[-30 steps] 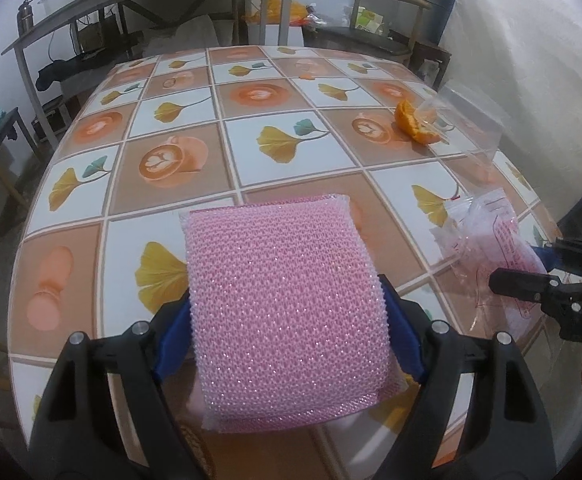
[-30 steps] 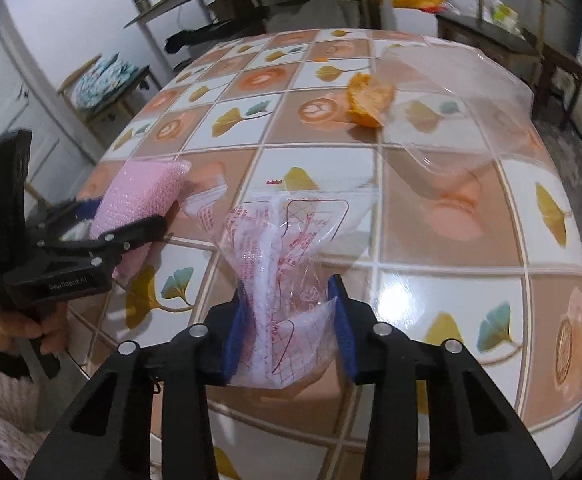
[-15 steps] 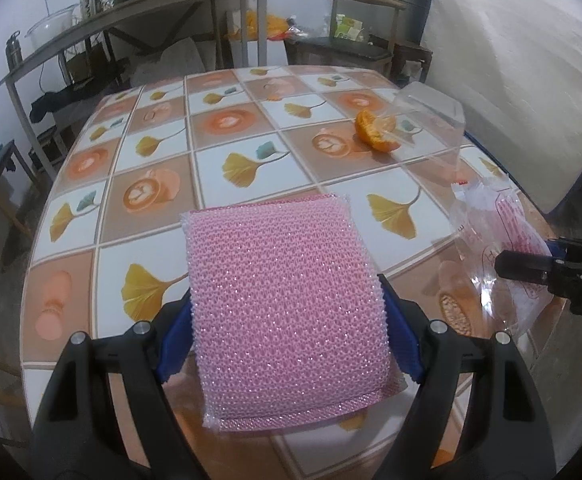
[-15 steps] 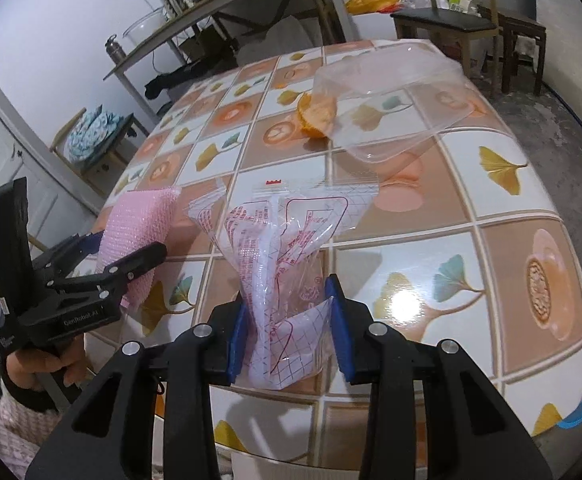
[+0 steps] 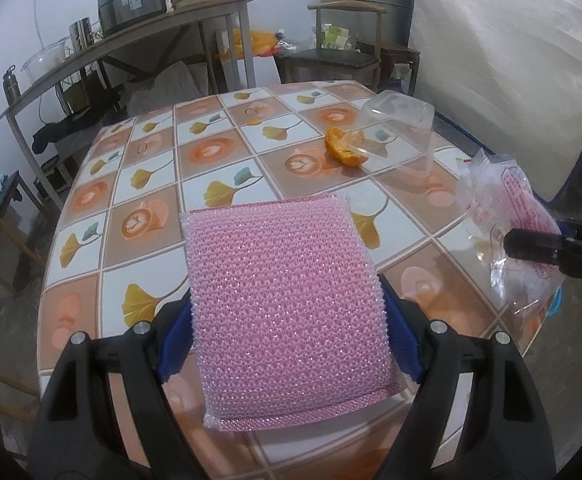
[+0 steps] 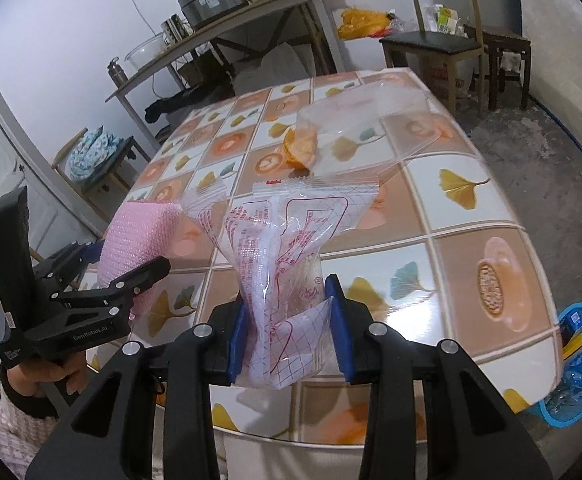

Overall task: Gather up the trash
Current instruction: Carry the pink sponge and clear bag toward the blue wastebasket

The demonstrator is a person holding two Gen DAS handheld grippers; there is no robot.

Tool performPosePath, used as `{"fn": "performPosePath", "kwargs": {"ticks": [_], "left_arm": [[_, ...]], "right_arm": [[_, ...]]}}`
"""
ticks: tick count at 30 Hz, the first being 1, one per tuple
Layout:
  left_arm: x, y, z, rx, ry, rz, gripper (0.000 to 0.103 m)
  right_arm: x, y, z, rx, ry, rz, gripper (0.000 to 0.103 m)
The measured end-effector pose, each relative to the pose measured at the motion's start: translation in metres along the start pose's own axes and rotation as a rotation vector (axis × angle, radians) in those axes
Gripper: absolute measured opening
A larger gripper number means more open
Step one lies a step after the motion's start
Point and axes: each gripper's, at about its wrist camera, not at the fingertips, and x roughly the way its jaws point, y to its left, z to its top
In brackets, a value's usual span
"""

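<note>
My left gripper (image 5: 287,340) is shut on a pink scrubbing sponge (image 5: 287,304) and holds it above the near edge of the tiled table (image 5: 163,184). The sponge also shows in the right wrist view (image 6: 143,236). My right gripper (image 6: 289,328) is shut on a crumpled clear plastic wrapper with red print (image 6: 287,252), held above the table's near right side; the wrapper shows in the left wrist view (image 5: 503,216) too. An orange peel (image 5: 345,148) lies on the table beside a clear plastic container (image 5: 401,128).
A blue bin (image 6: 579,364) stands on the floor by the table's right corner. A shelf table (image 5: 131,44) with pots and a chair (image 5: 343,52) stand behind the table. A white mattress (image 5: 507,72) leans at the right.
Both grippers have risen and pulled back from the table with the sponge and the wrapper. More of the room and the blue bin have come into view.
</note>
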Motion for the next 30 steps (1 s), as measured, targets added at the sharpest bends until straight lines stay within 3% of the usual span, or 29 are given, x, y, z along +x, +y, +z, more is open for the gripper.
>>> {"fn": "performPosePath", "kwargs": {"ticks": [8,15,20,25,30], "left_arm": [[-0.016,-0.036,0.012,0.055,-0.036,-0.060,0.077],[-0.030,-0.111,0.049,0.180,-0.086,-0.268,0.077],[-0.035,-0.194,0.073,0.297,-0.094,-0.454,0.077],[-0.015,-0.284,0.077,0.357,0.015,-0.625,0.078],[0.046,-0.362,0.060,0.323,0.241,-0.749,0.078]], "right_arm": [[-0.044,-0.029,-0.008,0.051,-0.096,-0.052,0.035],[-0.123,-0.093,-0.037,0.185,-0.226,-0.241,0.035],[-0.174,-0.148,-0.076,0.323,-0.297,-0.388,0.036],[-0.209,-0.213,-0.132,0.502,-0.333,-0.524,0.036],[-0.208,-0.278,-0.184,0.684,-0.303,-0.553,0.036]]}}
